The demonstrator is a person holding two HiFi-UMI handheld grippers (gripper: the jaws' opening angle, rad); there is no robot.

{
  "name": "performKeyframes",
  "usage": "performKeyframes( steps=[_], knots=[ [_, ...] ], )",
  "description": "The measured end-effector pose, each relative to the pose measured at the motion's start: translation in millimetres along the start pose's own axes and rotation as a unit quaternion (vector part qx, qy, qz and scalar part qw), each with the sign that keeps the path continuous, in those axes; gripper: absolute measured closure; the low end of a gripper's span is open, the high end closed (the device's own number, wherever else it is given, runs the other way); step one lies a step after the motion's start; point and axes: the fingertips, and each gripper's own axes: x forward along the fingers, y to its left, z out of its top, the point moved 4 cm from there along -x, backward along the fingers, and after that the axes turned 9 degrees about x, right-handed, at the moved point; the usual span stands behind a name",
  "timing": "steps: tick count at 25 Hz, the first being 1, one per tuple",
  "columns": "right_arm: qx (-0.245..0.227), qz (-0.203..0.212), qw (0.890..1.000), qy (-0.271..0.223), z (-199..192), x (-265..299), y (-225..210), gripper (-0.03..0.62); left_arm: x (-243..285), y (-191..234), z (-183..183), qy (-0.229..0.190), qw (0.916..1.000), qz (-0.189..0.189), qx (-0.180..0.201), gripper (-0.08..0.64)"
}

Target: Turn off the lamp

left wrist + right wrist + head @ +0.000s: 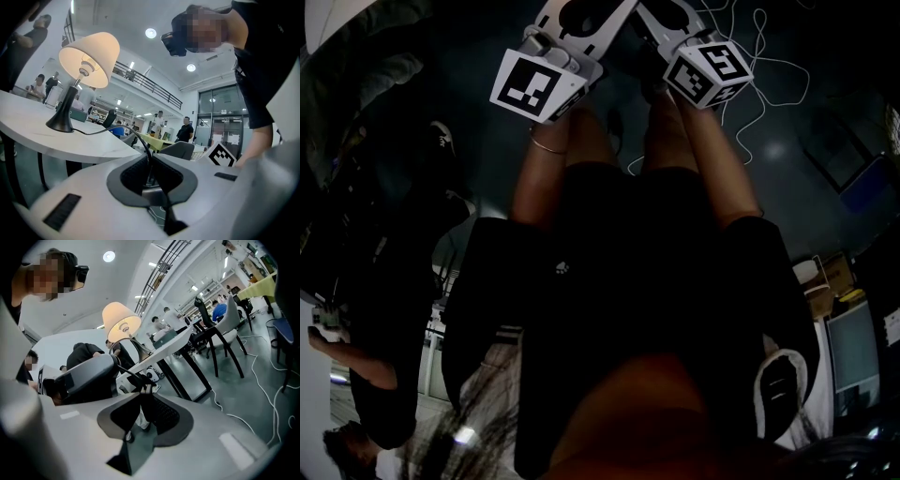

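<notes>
White table (28, 123) bears lit lamp (89, 55); cord (93, 133) seemingly pinched in left claw (150, 158).

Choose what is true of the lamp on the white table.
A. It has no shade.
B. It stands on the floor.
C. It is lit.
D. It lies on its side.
C: the lamp glows warmly and stands upright on the table.

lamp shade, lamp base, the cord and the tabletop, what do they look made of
Lamp shade: matte cream fabric or paper; the light glows through it.
Lamp base: smooth black, faint sheen; metal or plastic, unclear.
Cord: thin black, bends freely; probably a rubbery plastic sheath.
Tabletop: smooth white, hard-looking, slight sheen; stone or laminate, cannot tell.
</notes>
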Motion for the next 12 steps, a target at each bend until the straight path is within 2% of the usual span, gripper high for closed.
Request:
performKeyframes(
  steps=[5, 12],
  knots=[
    [0.015, 0.02, 1.0, -0.005, 3, -3, -1, 0.515, -2, -2, -14, 0.038, 0.9984, -0.021, 0.037, 0.538],
    [0.046, 0.059, 0.997, -0.014, 10, -8, 1, 0.515, -21, 7, -41, 0.078, 0.9963, -0.015, 0.032, 0.537]
  ],
)
